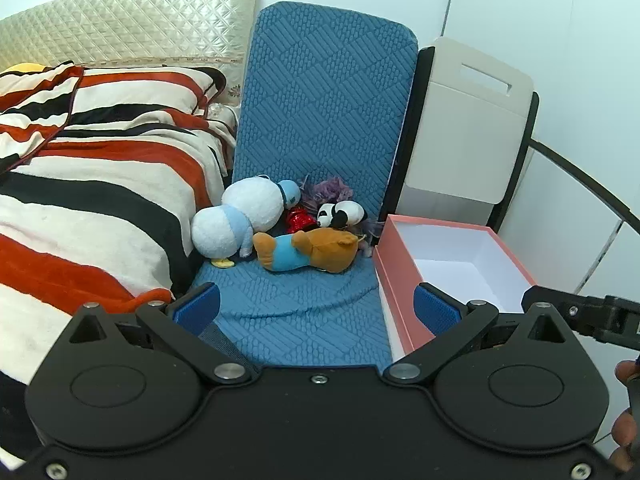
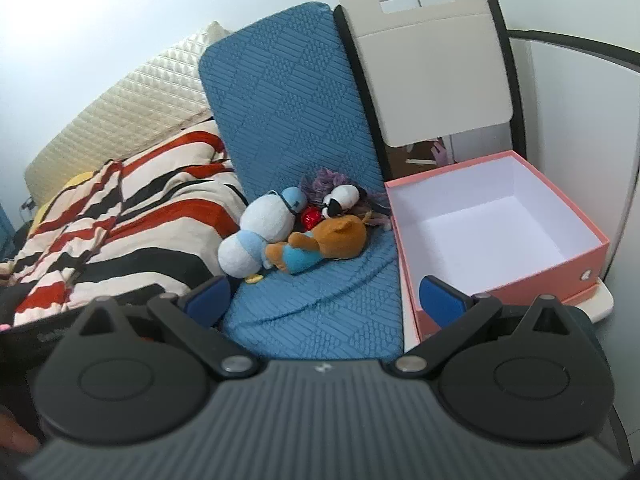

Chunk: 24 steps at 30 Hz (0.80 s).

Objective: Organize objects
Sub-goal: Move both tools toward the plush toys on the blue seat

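Left tongs (image 1: pixel 316 306) wide apart, nothing between the blue pads, angled down over the blue cushion (image 1: pixel 320 120). Ahead of them and slightly left, well apart still: two white-and-blue plush birds (image 1: pixel 240 216), a brown bear in a blue shirt (image 1: pixel 308 250) lying in front, a small panda (image 1: pixel 342 214) behind it, a red shiny thing (image 1: pixel 298 220) and something purple, possibly yarn or a fluffy toy (image 1: pixel 332 190), hard to tell in the tangle. To the right, just beside the right pad, an open pink box (image 1: pixel 452 264), white inside and bare. Striped blanket (image 1: pixel 92 184) off to the left.

Right tongs (image 2: pixel 326 300) equally wide, gripping nothing. Same toy heap ahead and left; pink box (image 2: pixel 496 232) ahead on the right, with nothing in it.

Best begun with the bear: nearest, on top, free of the others. Better to close across its soft middle, lift clear before swinging right, and release low inside the box.
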Available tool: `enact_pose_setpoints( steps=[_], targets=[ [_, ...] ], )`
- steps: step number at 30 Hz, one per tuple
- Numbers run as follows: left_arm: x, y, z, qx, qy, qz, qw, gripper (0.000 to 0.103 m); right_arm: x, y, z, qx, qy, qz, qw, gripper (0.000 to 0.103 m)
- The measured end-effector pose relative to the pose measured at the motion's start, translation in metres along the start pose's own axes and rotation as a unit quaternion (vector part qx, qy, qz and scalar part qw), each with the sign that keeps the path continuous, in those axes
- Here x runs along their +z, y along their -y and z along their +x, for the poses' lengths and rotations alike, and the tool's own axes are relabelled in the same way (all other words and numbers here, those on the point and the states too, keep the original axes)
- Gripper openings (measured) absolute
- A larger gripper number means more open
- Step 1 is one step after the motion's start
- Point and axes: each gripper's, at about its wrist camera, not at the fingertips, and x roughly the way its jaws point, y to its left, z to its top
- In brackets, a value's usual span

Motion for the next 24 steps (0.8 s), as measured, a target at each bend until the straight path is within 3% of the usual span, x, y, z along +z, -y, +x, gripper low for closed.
enact_pose_setpoints(
  steps=[6,24],
  targets=[
    [-0.006,0.000,0.000,0.005,0.015,-0.024,0.9996,0.103,-0.004,0.005,0.003,0.028,-0.001,-0.002,1.000,0.103],
    [-0.013,0.009,0.018,0.000,0.020,-0.004,0.9998,0.103,-0.014,0.027,0.025,0.037,-0.009,-0.010,0.999,0.103]
  ],
)
